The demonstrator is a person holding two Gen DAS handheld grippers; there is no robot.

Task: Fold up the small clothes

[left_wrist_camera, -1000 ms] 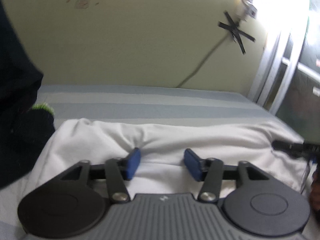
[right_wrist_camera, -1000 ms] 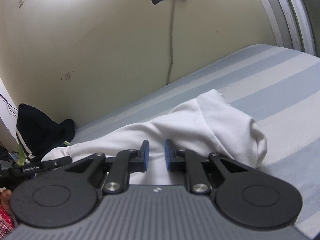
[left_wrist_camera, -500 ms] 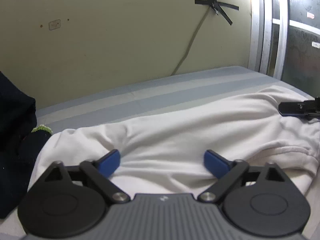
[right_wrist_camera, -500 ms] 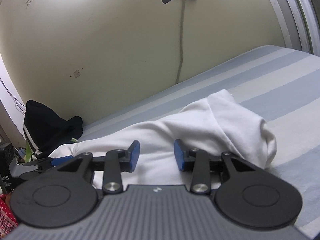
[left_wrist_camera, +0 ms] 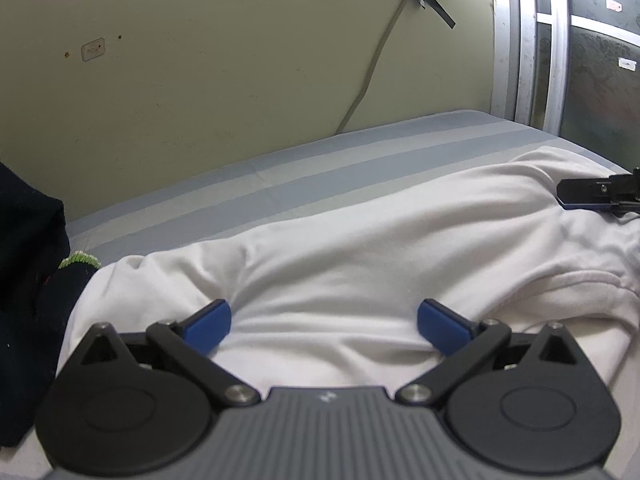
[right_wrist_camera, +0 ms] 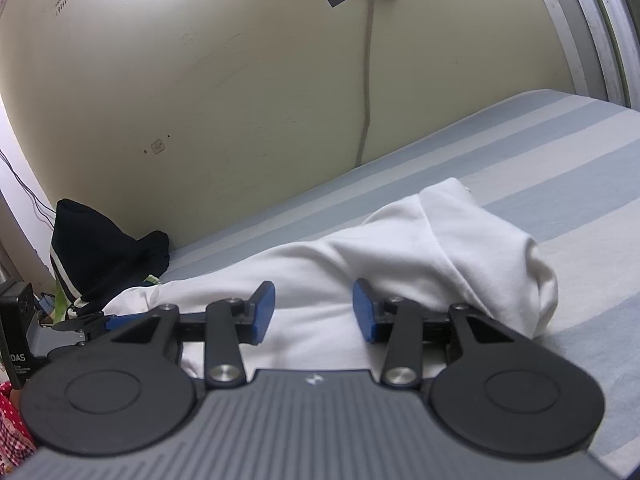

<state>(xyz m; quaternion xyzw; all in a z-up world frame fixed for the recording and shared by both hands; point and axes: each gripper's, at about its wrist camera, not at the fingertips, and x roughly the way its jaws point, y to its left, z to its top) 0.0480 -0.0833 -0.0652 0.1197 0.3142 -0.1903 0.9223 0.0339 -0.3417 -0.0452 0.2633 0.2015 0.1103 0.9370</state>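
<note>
A white garment (left_wrist_camera: 360,248) lies bunched in a long roll across the striped bed. My left gripper (left_wrist_camera: 324,328) hovers over its near edge with the jaws opening, spread very wide, and its blue pads clear of the cloth. At the garment's right end, where the fabric (right_wrist_camera: 440,248) is folded over in a hump, my right gripper (right_wrist_camera: 314,312) is opening too. White cloth shows between its pads but is not pinched. One right finger (left_wrist_camera: 592,194) shows in the left wrist view. A left finger (right_wrist_camera: 96,322) shows in the right wrist view.
The blue and grey striped sheet (right_wrist_camera: 560,152) runs back to a yellow-green wall with a taped cable (left_wrist_camera: 368,80). A dark clothes pile (right_wrist_camera: 100,248) sits at the left against the wall, and a window frame (left_wrist_camera: 528,40) is at the right. Red patterned cloth (right_wrist_camera: 12,420) shows low left.
Both pairs of jaws have spread apart, the left much further. The left gripper rolled and shifted a little along the garment. The right gripper stayed in place.
</note>
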